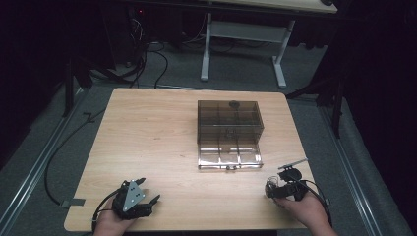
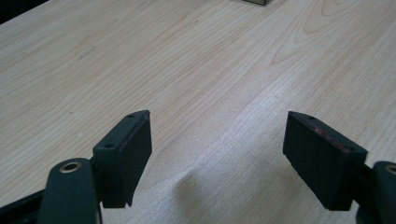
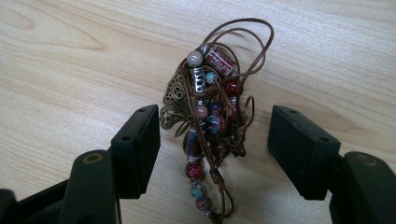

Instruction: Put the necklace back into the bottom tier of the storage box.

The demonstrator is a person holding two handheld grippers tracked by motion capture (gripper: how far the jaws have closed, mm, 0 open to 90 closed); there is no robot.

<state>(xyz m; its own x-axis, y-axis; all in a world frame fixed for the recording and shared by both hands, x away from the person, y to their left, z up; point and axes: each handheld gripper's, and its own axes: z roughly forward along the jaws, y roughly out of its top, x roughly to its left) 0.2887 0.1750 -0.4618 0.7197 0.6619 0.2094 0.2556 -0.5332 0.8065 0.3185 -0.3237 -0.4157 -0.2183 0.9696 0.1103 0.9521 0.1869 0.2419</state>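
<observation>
A clear compartment box sits open on the wooden surface. Left tongs and right tongs rest near the front edge, well apart.

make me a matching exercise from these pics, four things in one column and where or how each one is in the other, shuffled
Things:
1. left tongs
2. right tongs
3. beaded necklace
4. compartment box

States or places:
A. smoky clear plastic, lid raised, at the middle of the table
B. open, over bare wood with nothing between the jaws
C. bunched in a heap on the wood near the table's right front edge
D. open, with the jewellery lying between the jaws

Pairs: 1-B, 2-D, 3-C, 4-A
</observation>
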